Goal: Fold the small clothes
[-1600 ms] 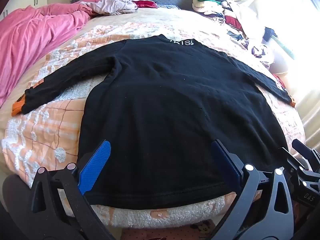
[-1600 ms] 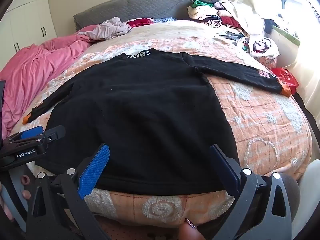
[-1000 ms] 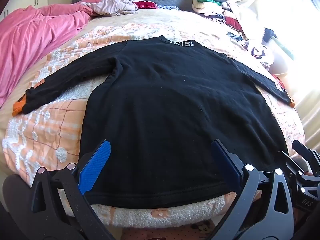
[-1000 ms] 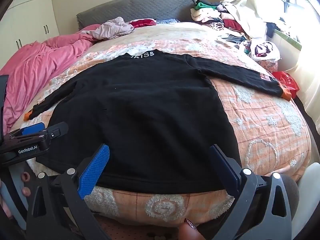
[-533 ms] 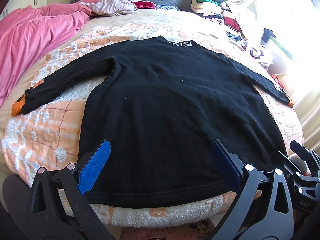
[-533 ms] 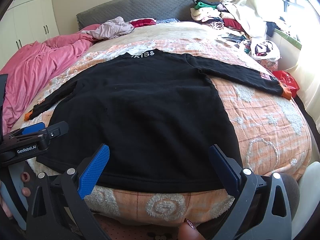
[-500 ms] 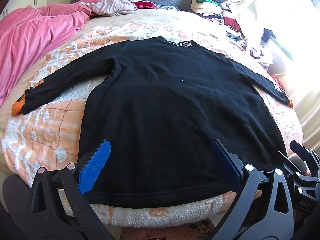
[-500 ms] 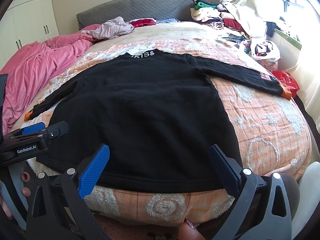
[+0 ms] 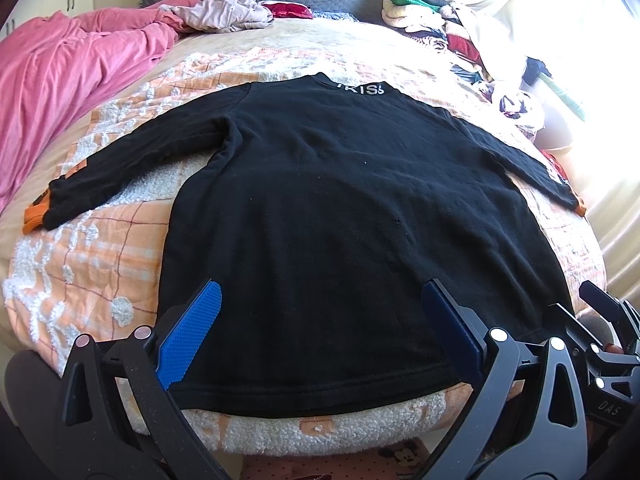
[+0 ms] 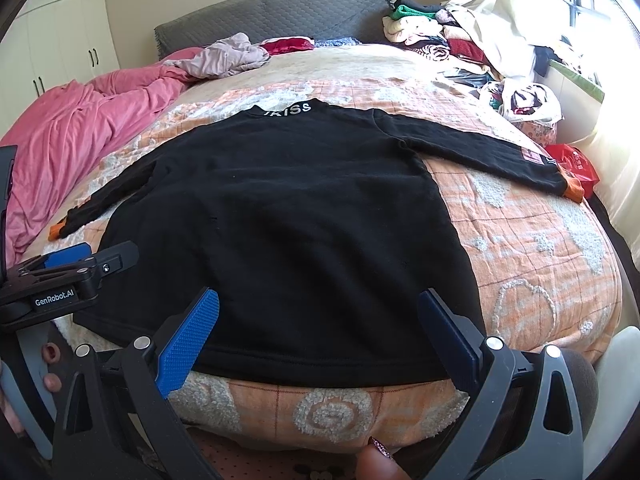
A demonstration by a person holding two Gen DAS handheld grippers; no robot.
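Note:
A small black long-sleeved top (image 9: 320,208) lies flat and spread out on the bed, collar with white letters at the far end, both sleeves out to the sides with orange cuffs (image 9: 34,214). It also shows in the right wrist view (image 10: 288,216). My left gripper (image 9: 320,328) is open and empty, hovering just above the hem. My right gripper (image 10: 320,332) is open and empty over the hem too. The left gripper's side shows at the left of the right wrist view (image 10: 72,276).
An orange and white blanket (image 10: 540,264) covers the bed. A pink duvet (image 9: 60,80) lies on the left. A loose pile of clothes (image 10: 460,44) sits at the far right, a grey garment (image 10: 228,56) near the grey headboard (image 10: 280,12). A red bag (image 10: 576,164) lies by the right cuff.
Both grippers have stayed open near the hem with only a slight drift. The top has not moved.

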